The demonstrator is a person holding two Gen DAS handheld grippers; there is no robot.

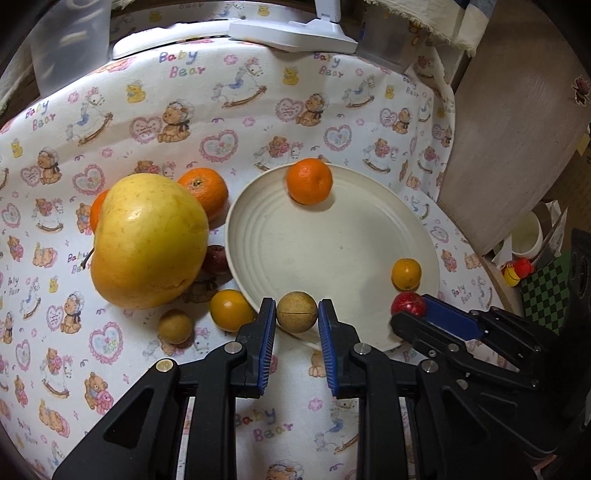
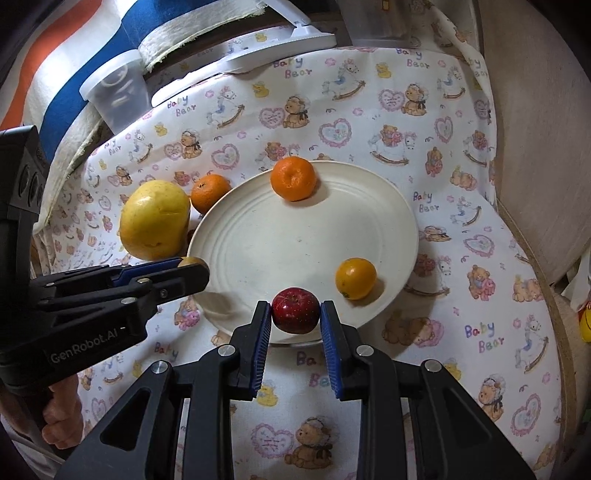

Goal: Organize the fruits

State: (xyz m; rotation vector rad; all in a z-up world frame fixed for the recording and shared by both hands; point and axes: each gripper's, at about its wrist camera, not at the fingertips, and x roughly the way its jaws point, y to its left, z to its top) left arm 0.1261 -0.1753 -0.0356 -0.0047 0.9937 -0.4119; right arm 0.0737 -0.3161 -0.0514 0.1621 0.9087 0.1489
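Note:
My left gripper (image 1: 297, 314) is shut on a small tan round fruit (image 1: 296, 312), held over the near rim of the cream plate (image 1: 332, 258). My right gripper (image 2: 295, 314) is shut on a small red apple (image 2: 295, 310) over the plate's (image 2: 295, 243) near rim. A mandarin (image 2: 293, 178) and a small orange fruit (image 2: 355, 278) lie on the plate. Left of the plate on the cloth are a big yellow fruit (image 1: 147, 240), a mandarin (image 1: 205, 190), a small orange fruit (image 1: 231, 309), a tan fruit (image 1: 175, 326) and a dark red fruit (image 1: 216, 258), partly hidden.
The table has a Baby Bear printed cloth (image 1: 277, 424). A clear plastic tub (image 2: 114, 92) and white flat objects (image 1: 291, 33) stand at the far edge. A wooden surface (image 1: 517, 129) lies to the right. A hand (image 2: 59, 417) holds the left gripper.

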